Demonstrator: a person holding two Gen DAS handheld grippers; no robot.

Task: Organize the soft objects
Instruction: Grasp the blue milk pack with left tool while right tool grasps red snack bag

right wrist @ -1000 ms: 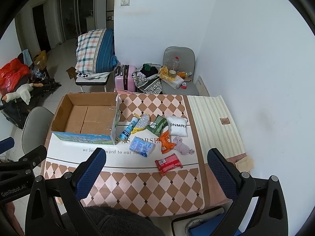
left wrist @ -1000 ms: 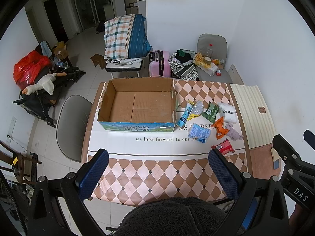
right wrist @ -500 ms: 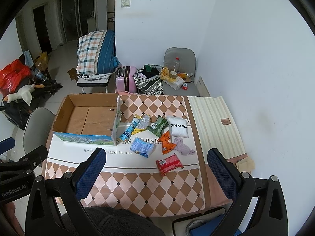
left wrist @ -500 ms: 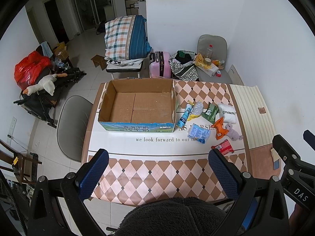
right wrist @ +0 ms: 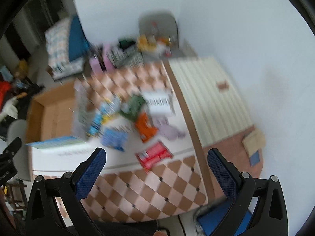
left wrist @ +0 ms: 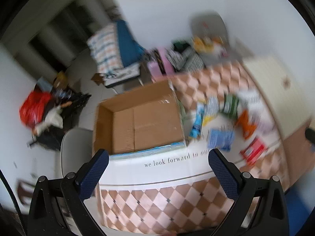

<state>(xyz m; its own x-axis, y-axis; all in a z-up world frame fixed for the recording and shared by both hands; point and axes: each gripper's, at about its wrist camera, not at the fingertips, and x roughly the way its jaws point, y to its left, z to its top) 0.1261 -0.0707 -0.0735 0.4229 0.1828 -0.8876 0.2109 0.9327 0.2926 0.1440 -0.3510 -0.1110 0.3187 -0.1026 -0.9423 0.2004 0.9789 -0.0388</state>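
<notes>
Both views are blurred by motion. An open, empty cardboard box stands on the checkered table; it also shows in the right wrist view. Right of it lie several soft packets: a blue pack, an orange one, a red one, a green one, a white pouch and a lilac plush. My left gripper is open and empty above the table's front, facing the box. My right gripper is open and empty above the red packet.
A grey chair stands left of the table. A cream striped mat covers the table's right side. Behind the table are a pink suitcase, bags, a second grey chair and a folded plaid quilt.
Both grippers have swung forward and down toward the table, tilting the views; the box and packets look larger and closer. Nothing on the table has moved.
</notes>
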